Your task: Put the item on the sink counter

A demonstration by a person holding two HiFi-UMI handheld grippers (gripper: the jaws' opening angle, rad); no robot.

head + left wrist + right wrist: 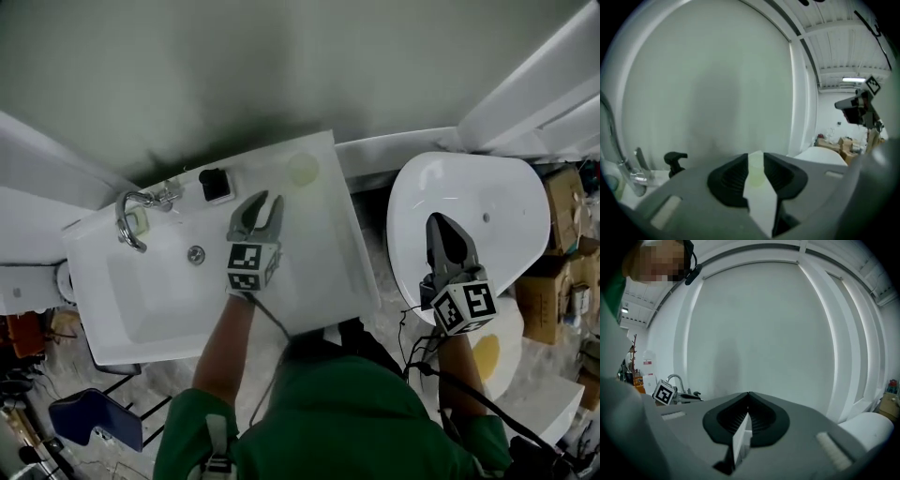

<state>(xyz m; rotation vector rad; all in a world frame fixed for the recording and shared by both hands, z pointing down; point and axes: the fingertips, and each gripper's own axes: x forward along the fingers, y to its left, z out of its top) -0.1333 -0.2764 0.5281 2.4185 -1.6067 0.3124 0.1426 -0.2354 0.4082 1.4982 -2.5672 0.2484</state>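
Note:
A pale yellow-green round item (303,169) lies on the white sink counter (328,244), near its back right corner. My left gripper (265,202) hovers over the counter just short of the item, its jaws a little apart with nothing between them. In the left gripper view (755,159) the item (756,175) shows through that narrow gap, lying beyond the tips. My right gripper (441,221) hangs over a white toilet lid (506,216). In its own view (748,396) the tips meet and hold nothing.
A chrome faucet (131,216) stands at the basin's back left, and a small black object (217,185) sits on the counter's back edge. A grey wall rises right behind. Cardboard boxes (562,206) are stacked at the far right, and a blue seat (89,417) is at the lower left.

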